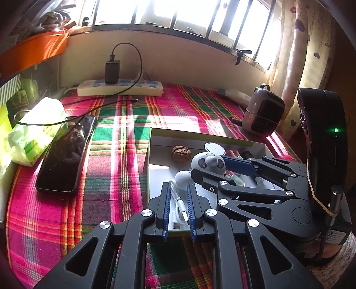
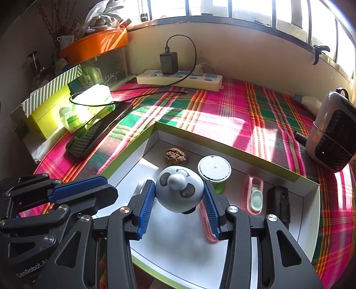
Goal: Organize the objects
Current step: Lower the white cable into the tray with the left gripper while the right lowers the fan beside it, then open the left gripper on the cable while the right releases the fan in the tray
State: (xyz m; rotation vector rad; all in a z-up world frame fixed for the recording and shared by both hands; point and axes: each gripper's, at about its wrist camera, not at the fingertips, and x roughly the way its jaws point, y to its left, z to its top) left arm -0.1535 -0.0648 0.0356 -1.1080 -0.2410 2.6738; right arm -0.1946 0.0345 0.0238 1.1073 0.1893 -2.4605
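so right gripper [image 2: 178,206] clamps smooth round panda timer [image 2: 179,192]; left gripper [image 1: 179,207] released.

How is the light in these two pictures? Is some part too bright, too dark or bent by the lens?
Left wrist view: the window is blown out white, sun glares on the tissue pack, and the phone screen mirrors the room. Right wrist view: a bright sun patch washes out the plaid cloth, and the window sill curves from fisheye distortion. Both views darken at the corners.
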